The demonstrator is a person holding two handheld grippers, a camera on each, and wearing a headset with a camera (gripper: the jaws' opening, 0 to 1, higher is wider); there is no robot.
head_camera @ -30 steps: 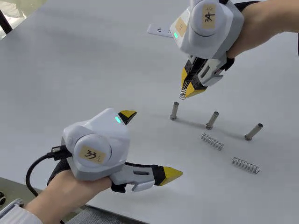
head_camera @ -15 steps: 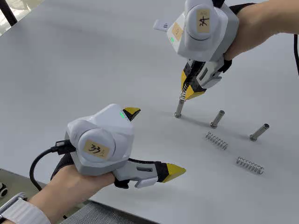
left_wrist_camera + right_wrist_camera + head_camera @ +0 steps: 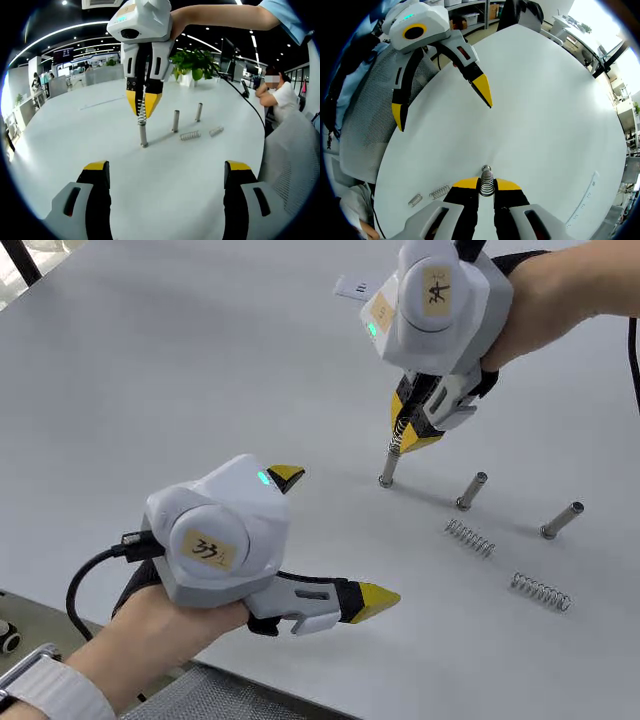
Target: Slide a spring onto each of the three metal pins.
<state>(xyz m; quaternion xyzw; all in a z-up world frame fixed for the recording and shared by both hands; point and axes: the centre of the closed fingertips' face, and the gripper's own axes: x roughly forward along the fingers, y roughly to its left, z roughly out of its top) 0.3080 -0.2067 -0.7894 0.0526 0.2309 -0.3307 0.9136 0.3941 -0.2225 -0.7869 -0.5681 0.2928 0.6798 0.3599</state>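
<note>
While the right gripper [image 3: 408, 440] pinches 1 spring [image 3: 399, 433] directly above the pin [image 3: 387, 472], its lower end at the pin's top, the left gripper [image 3: 332, 536] hovers spread and empty, well apart from that pin.

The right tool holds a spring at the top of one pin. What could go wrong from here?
The spring in the right tool is at the tip of the pin; if off-axis, it may catch and buckle. A sideways push might tip the slim pin. Released early, the spring could fall beside it.
</note>
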